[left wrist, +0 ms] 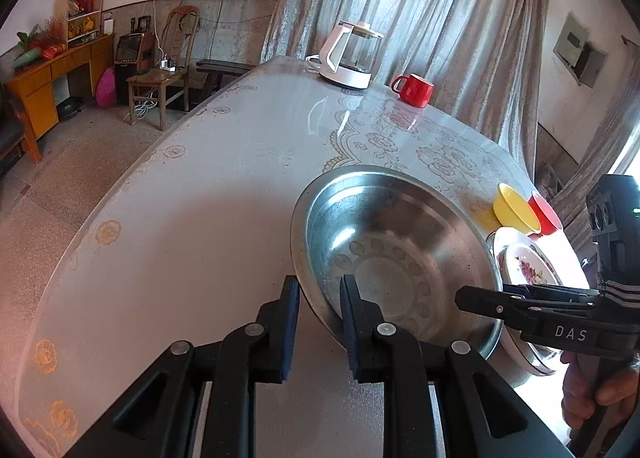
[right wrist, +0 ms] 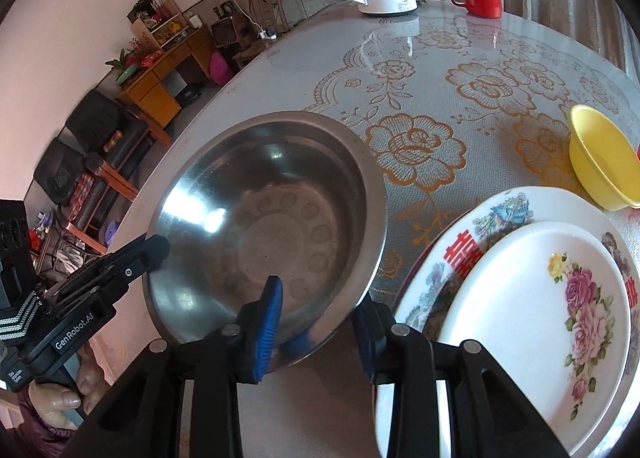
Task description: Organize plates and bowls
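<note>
The steel bowl (right wrist: 266, 218) sits on the surface (right wrist: 440, 70) beside the stacked plates (right wrist: 532, 322), its rim straddled loosely, not pinched, by both the left gripper (left wrist: 320, 322) and right gripper (right wrist: 316, 334), so a slow, level release is probably best.

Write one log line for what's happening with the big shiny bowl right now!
steel bowl: on table, beside stacked plates | left hand-held gripper: astride near rim, pads apart | right hand-held gripper: astride opposite rim, loose

Steel bowl (right wrist: 272, 214) upright on table; floral plate (right wrist: 536, 322) stacked on larger plate (right wrist: 500, 206); yellow bowl (right wrist: 600, 158) beyond.
</note>
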